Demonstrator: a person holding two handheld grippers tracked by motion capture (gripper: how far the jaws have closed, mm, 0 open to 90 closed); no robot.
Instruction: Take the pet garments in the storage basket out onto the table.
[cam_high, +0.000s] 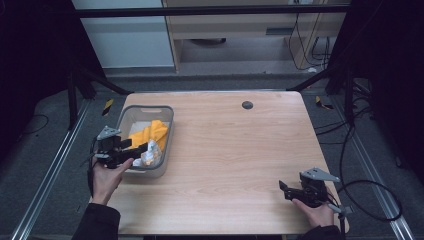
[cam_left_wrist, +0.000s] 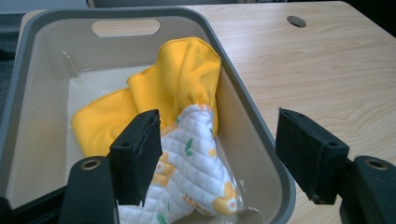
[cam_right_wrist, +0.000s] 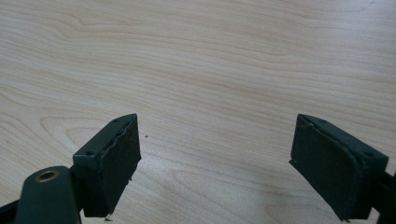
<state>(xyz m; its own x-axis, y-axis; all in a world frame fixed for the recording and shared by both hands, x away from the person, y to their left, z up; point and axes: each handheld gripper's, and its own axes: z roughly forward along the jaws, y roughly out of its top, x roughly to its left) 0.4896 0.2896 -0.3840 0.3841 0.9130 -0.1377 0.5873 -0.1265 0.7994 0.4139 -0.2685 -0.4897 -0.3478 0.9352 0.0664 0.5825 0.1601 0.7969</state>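
Grey bin (cam_left_wrist: 261, 135), yellow cloth (cam_left_wrist: 177, 79), quilted mitt (cam_left_wrist: 196, 158) inside

High view: dim, low contrast; table (cam_high: 235, 150) evenly lit, surroundings near black at left and right edges. Both gripper views: brighter, diffuse overhead light, soft shadows; near jaws slightly soft.

Left gripper (cam_high: 131, 148): black body, grey three-cornered plate on top, thin black cable trailing at side. Right gripper (cam_high: 286, 189): same build, thick black cable looping off. Jaws: flat black rectangular pads (edges slightly frayed), brass-coloured eyelets at base. Person: dark sleeves (cam_high: 98, 221) down to wrists, hands bare.
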